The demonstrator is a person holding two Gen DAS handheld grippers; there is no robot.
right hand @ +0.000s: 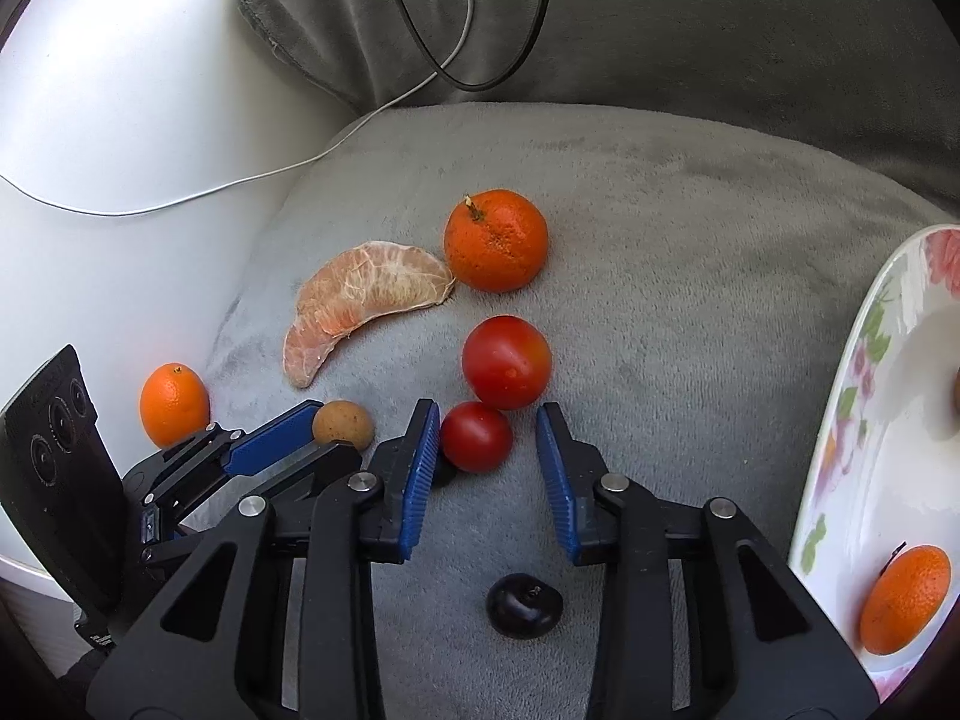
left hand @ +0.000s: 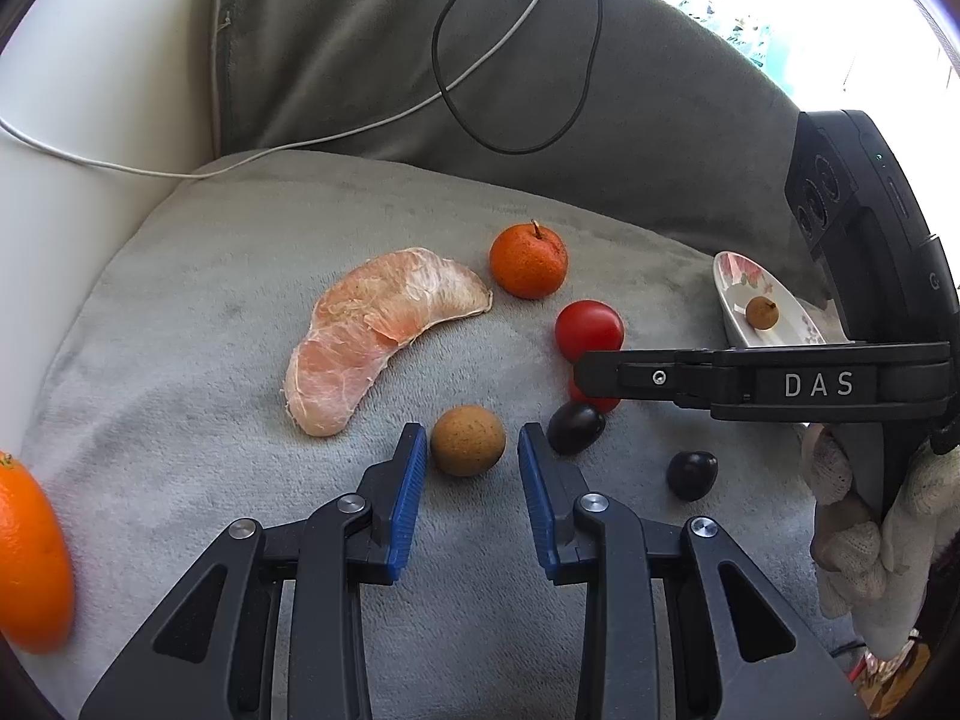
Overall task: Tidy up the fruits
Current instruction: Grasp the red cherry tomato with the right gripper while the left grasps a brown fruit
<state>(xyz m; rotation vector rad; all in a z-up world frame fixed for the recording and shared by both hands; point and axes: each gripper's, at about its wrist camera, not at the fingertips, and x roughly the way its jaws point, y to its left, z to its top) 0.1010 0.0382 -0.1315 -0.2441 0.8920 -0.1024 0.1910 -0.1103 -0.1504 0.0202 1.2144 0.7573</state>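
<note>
A small brown round fruit (left hand: 468, 440) lies on the grey cushion (left hand: 210, 360) between the tips of my left gripper (left hand: 471, 450). A thin strip of cushion shows on each side of it, so the gripper is open. My right gripper (right hand: 487, 438) straddles a small red tomato (right hand: 477, 437). Its left pad touches the tomato and the right pad stands apart, so it is open. A larger tomato (right hand: 507, 362) sits just beyond. The flowered plate (right hand: 840, 420) at the right holds a mandarin (right hand: 906, 597) and a brown fruit (left hand: 762, 312).
On the cushion lie a peeled citrus segment (left hand: 384, 342), a mandarin (left hand: 528, 261), two dark plums (left hand: 575, 427) (left hand: 692, 474) and an orange (left hand: 30, 552) at the left edge. A white armrest and cables (left hand: 516, 144) lie behind. A gloved hand (left hand: 864, 540) holds the right gripper.
</note>
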